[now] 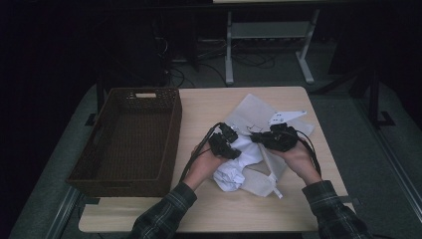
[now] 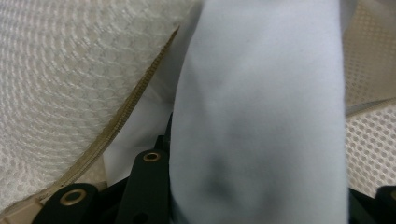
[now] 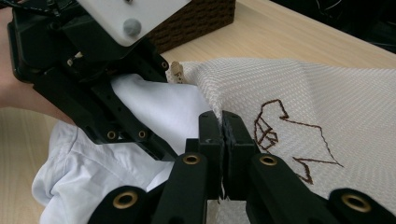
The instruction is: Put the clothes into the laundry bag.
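While the white shirt [image 1: 234, 167] lies bunched up near the middle of the table [image 1: 209, 209], part of it sits inside a cream mesh bag [image 1: 249, 114]. A fold of the shirt is pinched tight in the left gripper [image 1: 225, 142]. From the left gripper view, the white cloth [image 2: 261, 116] runs up between the black jaws, with the bag's mesh [image 2: 70, 84] and its tan zipper edge [image 2: 135, 102] just beside it. Over on the other side, the right gripper [image 3: 222, 126] has its jaws pressed together on the edge of the mesh bag [image 3: 327, 93]. Brown stitched lines [image 3: 280, 130] show on the bag near those jaws. Both grippers are close together, and the right gripper [image 1: 276, 138] sits over the bag. A dark woven basket [image 1: 129, 139] stands at the left side of the table, apart from the shirt. Plaid sleeves [image 1: 164, 214] come in from the bottom.
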A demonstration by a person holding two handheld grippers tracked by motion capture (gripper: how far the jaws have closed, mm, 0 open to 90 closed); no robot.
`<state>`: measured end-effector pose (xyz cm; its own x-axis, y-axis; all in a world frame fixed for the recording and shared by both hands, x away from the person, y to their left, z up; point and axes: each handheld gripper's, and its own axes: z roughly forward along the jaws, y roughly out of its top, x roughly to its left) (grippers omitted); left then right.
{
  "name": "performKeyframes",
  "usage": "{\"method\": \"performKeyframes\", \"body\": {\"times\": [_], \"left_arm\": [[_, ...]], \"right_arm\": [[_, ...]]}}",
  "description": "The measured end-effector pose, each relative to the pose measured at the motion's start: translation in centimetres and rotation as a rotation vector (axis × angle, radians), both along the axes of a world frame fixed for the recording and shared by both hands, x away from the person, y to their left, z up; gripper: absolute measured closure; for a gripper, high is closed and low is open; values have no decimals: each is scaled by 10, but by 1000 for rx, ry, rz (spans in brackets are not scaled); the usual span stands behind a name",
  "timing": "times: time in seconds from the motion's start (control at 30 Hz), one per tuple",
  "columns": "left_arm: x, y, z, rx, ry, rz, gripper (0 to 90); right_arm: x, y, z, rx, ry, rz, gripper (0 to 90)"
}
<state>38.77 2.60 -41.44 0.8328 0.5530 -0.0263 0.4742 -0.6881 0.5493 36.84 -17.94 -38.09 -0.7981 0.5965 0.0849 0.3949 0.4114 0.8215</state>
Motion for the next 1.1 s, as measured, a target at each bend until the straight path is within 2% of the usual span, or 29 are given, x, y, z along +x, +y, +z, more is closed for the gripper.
{"method": "performKeyframes", "body": {"times": [0.2, 0.3, 0.4, 0.47, 0.57, 0.73, 0.97, 1.1], "left_arm": [[8, 2, -12, -12, 39, 37, 630], [12, 4, -14, -33, 55, 64, 629], [13, 4, -14, -38, 55, 87, 622], [14, 4, -16, -34, 51, 84, 606], [12, 3, -17, -30, 31, 73, 529], [4, 11, -7, -44, -1, 34, 397], [-10, 31, 16, -107, -27, 27, 318], [-25, 41, 27, -139, -45, 14, 316]], "right_arm": [[2, 2, -7, -22, 13, 3, 871], [2, 4, -8, -31, 15, 5, 871], [2, 7, -9, -33, 12, 7, 871], [2, 8, -10, -44, 12, 9, 870], [3, 7, -13, -49, 18, 8, 870], [4, 4, -14, -49, 25, 8, 869], [4, 5, -16, -58, 30, 9, 864], [4, 6, -17, -62, 32, 8, 863]]}}
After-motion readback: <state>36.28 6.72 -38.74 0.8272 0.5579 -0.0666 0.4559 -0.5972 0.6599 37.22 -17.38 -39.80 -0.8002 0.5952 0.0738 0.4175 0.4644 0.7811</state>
